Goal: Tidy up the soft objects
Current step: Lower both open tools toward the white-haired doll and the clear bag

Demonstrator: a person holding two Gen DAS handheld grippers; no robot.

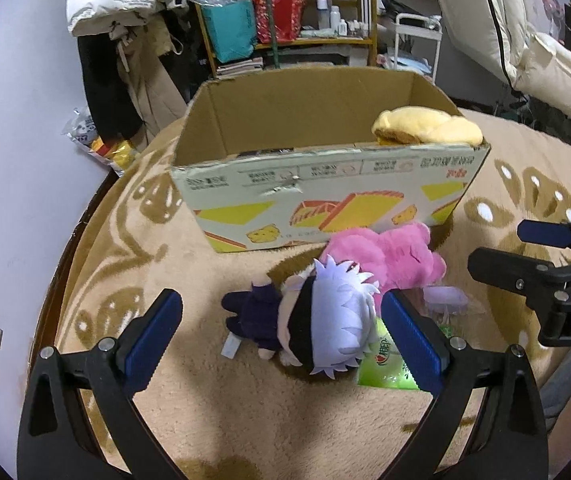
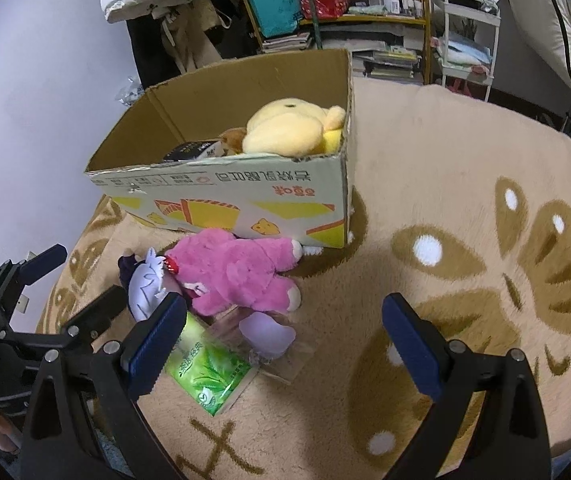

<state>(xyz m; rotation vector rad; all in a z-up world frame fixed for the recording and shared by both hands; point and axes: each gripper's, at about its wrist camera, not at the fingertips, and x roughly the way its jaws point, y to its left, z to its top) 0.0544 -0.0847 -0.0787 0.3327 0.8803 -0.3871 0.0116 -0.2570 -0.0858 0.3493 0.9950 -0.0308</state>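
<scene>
While both grippers are held spread and empty, risks are listed:
Left gripper (image 1: 281,336): white-haired doll (image 1: 317,320) is straddled; green packet (image 1: 385,364) beneath may be pinched too
Right gripper (image 2: 283,340): pink plush (image 2: 241,276) may be nudged against box (image 2: 221,184)

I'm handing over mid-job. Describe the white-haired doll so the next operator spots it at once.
Find the cardboard box on the tan blanket; a cluster of soft things lies just in front of it. The doll is at that cluster's left end, beside the pink plush, between the open left tongs. Only it has spiky white hair and dark clothes.
</scene>
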